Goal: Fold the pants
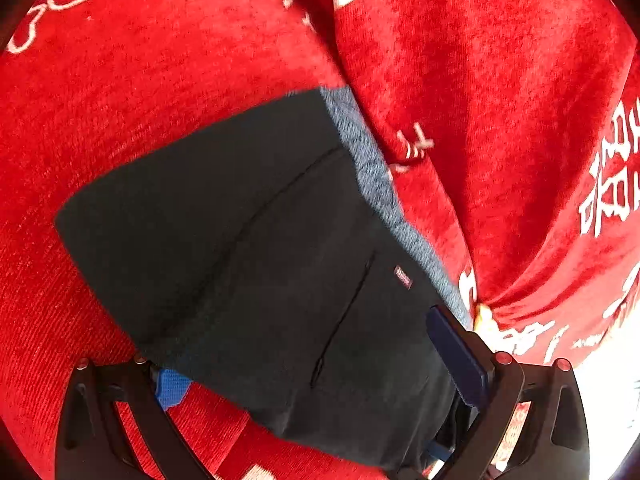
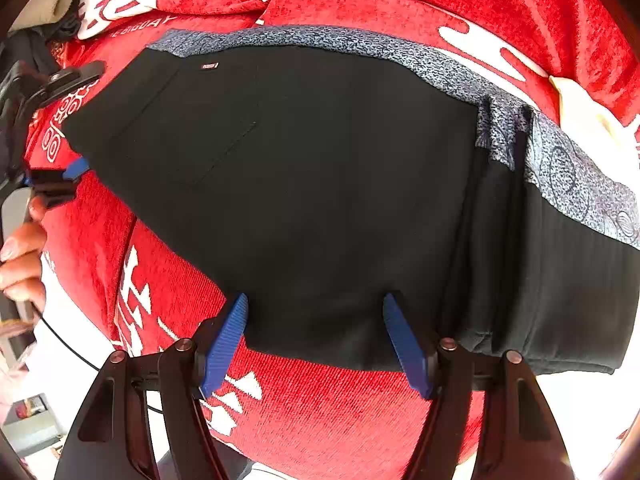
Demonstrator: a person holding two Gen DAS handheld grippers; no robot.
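Note:
Black pants [image 2: 320, 184] with a blue-grey patterned side stripe [image 2: 360, 44] lie folded on a red cloth. A small pink label [image 1: 403, 277] sits near a back pocket. In the left wrist view the pants [image 1: 248, 248] fill the middle; my left gripper [image 1: 320, 364] is open, its blue fingers spread wide on either side of the pants' near end. In the right wrist view my right gripper [image 2: 316, 340] is open, its blue fingers [image 2: 224, 344] straddling the pants' near edge. The left gripper [image 2: 60, 176] also shows at the far left, by the pants' end.
A red velvet cloth [image 1: 120, 100] with white characters covers the surface, with folds and bumps. A person's hand [image 2: 20, 256] holds the left gripper's handle at the left edge. A cable [image 2: 68, 344] hangs below it. Bright floor and clutter lie beyond the cloth's edge.

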